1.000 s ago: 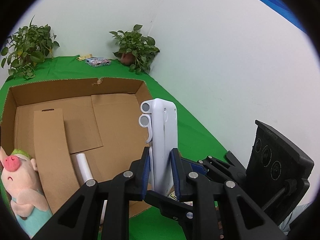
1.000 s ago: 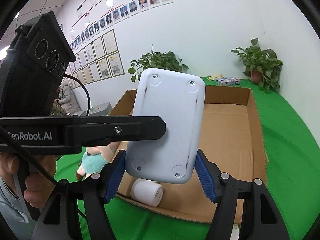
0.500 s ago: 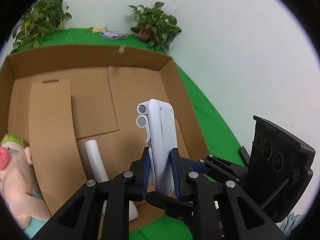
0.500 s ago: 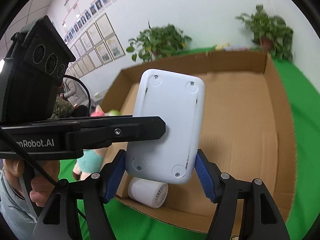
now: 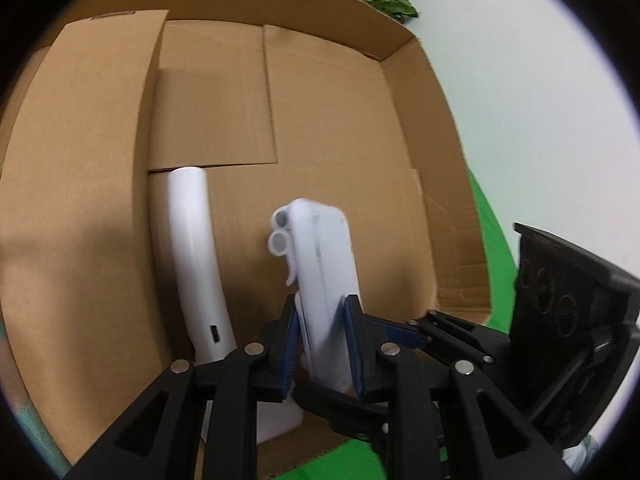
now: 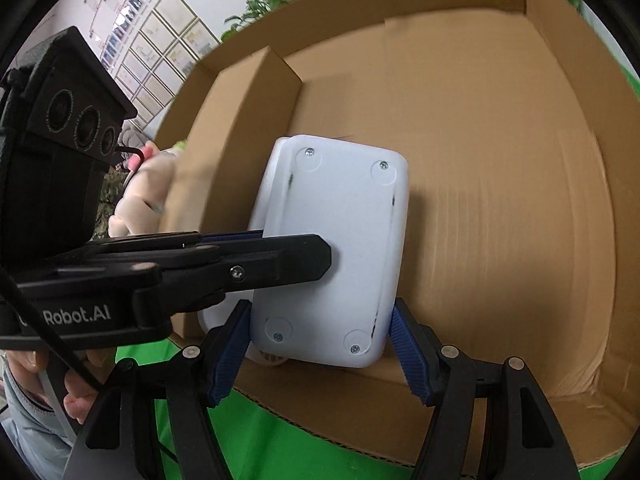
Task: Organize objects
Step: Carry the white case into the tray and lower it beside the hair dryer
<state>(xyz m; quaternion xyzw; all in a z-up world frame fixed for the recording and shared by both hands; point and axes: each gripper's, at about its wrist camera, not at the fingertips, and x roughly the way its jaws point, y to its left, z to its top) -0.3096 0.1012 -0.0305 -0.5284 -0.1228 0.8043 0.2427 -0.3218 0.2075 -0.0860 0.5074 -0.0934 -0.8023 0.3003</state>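
A: The left tongs (image 5: 322, 350) are matte black struts with triangular cut-outs, silver rivets at the joints and ribbed blue pads (image 5: 353, 342) on the inner faces.

B: The right tongs (image 6: 320, 354) are built the same: black arms, silver pivot pins, blue ribbed pads (image 6: 408, 354).

A: In the right wrist view, white lettering ending "Robot.AI" (image 6: 78, 316) runs along the left unit's black body, with a small screw (image 6: 237, 273) further out.

B: Above it sits a black camera block (image 6: 66, 120) with three round lenses, and a black cable (image 6: 48, 344) trails down.

A: Bare fingers (image 6: 76, 398) and a grey-blue sleeve (image 6: 24, 412) show below.
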